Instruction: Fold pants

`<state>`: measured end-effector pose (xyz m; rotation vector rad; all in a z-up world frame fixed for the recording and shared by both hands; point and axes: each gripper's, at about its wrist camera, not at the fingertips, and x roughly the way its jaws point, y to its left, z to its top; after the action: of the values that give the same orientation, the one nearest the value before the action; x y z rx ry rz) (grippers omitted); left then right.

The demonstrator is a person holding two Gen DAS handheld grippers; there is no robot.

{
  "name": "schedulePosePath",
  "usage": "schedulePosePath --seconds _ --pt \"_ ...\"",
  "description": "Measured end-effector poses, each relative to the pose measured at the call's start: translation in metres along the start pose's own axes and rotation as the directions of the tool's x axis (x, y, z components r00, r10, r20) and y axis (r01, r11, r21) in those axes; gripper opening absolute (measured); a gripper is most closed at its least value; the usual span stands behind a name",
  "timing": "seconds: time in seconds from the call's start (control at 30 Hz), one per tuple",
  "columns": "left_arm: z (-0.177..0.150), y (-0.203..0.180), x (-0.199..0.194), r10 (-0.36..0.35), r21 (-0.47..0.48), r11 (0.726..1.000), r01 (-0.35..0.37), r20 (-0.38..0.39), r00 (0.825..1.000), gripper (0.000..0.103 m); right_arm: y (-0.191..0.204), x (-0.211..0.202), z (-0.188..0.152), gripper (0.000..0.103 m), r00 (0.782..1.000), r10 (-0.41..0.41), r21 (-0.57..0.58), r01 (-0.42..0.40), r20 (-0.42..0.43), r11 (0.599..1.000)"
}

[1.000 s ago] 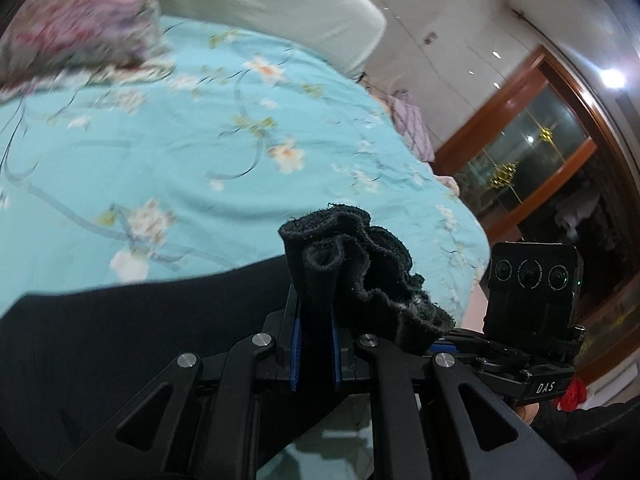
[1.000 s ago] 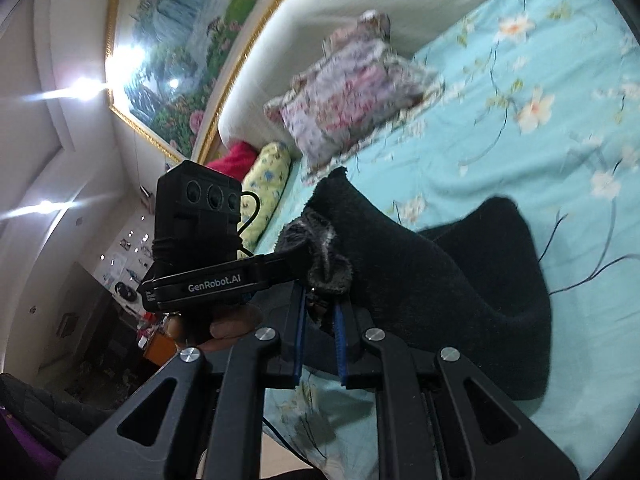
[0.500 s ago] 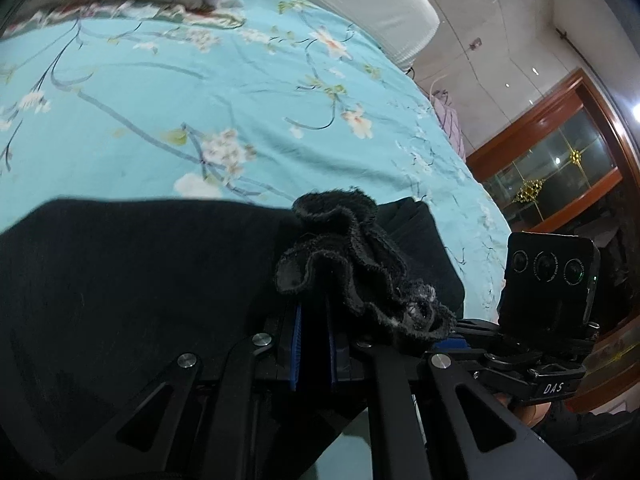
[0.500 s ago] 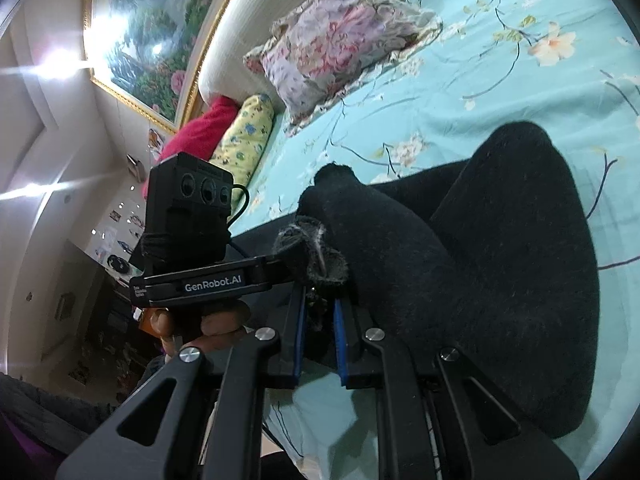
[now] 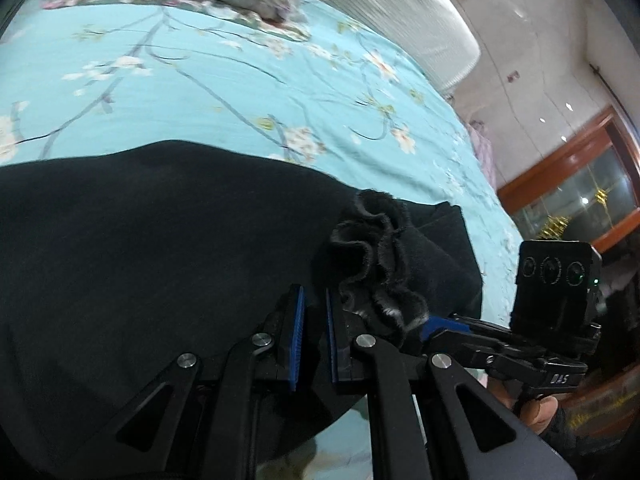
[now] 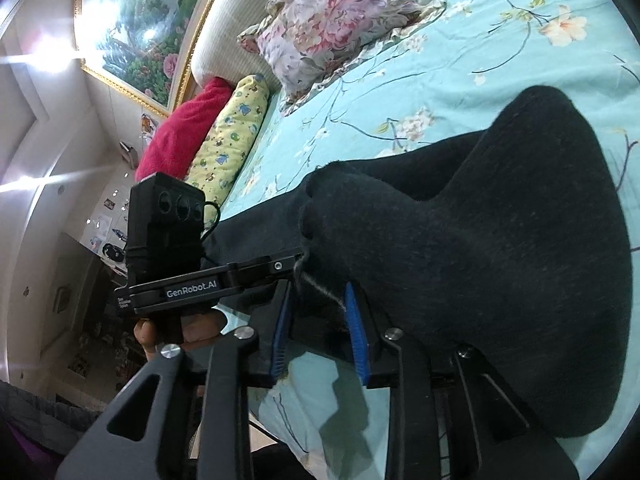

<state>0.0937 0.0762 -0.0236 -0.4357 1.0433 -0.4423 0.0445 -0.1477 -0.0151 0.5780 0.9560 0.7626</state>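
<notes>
- Pants (image 5: 160,260), black and thick, now lie doubled on the turquoise bed sheet (image 5: 240,92); a second ago the carried end hung above it.
- Bunched hem (image 5: 372,264) that was clamped between the left gripper (image 5: 316,312) fingers now sits just right of their tips.
- Left fingers stand nearly together; whether any cloth remains between them I cannot tell.
- Right gripper (image 6: 316,312) fingers have just been opening and stand apart, a frayed cloth edge (image 6: 320,286) loose between them.
- Judgement: this fold is laid and being released; smoothing or another fold likely remains.
- Floral pillow (image 6: 336,20) lies well beyond the fingertips.
</notes>
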Motion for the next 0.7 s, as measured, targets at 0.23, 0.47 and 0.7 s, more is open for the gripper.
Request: schedulePosePath --seconds 0.23,0.47,0.7 --pt "-0.013 0.008 -0.021 0.041 -0.06 0.997 -0.038 0.04 0.998 0.016 0.017 0.005 0.002 0.043 0.999 0.031 -0.034 -0.031 -0.016 0.999" --pt "-0.026 0.012 -0.033 0.051 -0.097 0.994 -0.046 0.054 0.997 0.016 0.027 0.004 0.005 0.043 0.999 0.042 -0.065 -0.043 -0.016 0.997" --pt "-0.031 0.011 -0.049 0.103 -0.108 0.99 -0.093 0.094 0.99 0.034 0.035 0.002 0.008 0.048 1.0 0.027 -0.101 -0.028 -0.012 0.994"
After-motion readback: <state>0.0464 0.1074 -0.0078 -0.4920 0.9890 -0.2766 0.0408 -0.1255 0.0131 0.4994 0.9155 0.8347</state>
